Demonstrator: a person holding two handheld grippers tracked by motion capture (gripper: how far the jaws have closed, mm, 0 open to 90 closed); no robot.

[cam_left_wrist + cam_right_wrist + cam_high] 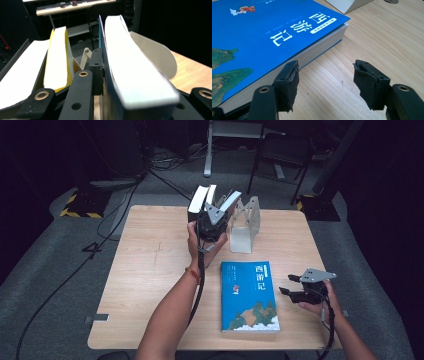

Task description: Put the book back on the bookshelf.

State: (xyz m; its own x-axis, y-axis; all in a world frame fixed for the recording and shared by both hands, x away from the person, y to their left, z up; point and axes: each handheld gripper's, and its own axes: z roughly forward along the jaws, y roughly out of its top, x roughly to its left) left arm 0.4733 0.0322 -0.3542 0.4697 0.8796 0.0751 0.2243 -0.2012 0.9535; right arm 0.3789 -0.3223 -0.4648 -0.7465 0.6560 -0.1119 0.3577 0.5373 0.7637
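The high view looks forward and down from above the person's side, taking in the whole table (150,270) and the dark floor beyond. The left gripper view rides very close behind its tongs (140,82) at the far middle of the table, facing away from the person past upright books (135,72). The right gripper view sits low near the table's right side, facing left and far across the blue book (262,32), which the high view shares (249,295).
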